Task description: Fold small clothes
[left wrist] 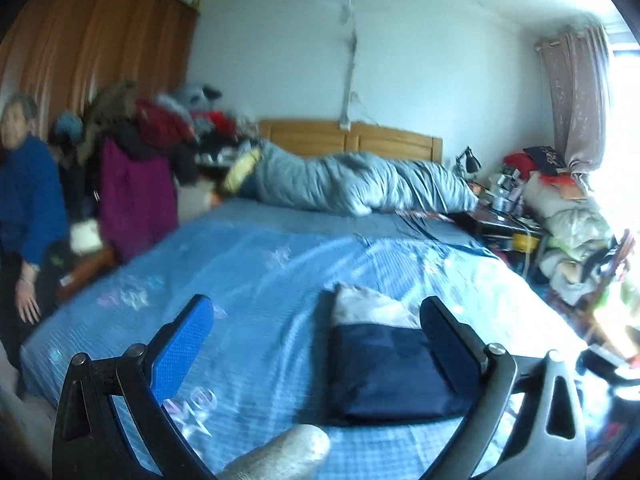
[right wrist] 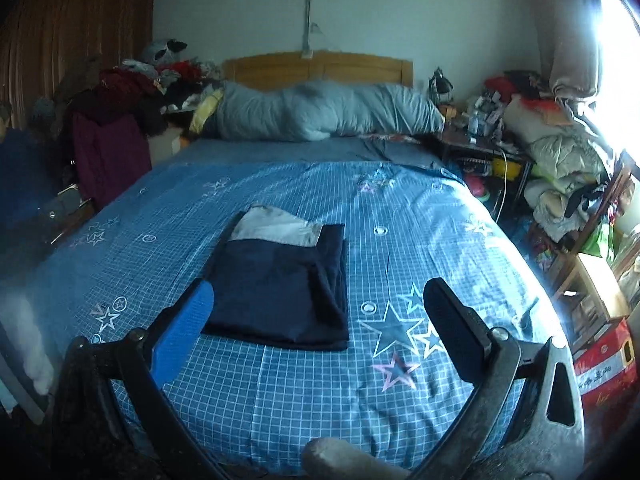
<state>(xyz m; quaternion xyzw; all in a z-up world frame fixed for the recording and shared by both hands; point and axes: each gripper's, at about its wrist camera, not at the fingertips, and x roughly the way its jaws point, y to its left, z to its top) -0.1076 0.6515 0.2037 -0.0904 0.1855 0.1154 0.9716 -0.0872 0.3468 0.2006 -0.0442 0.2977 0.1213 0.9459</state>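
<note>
Navy garment (right wrist: 280, 280) lies folded flat on the bed (right wrist: 400, 208); both the left gripper (left wrist: 316, 344) and right gripper (right wrist: 320, 320) hover spread and empty, so retreat straight back without brushing its edges.

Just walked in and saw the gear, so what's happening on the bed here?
A person is folding small clothes with a handheld gripper in each hand. A navy garment lies folded on the blue checked bed. The left gripper and right gripper are both open above the bed, holding nothing.
</note>
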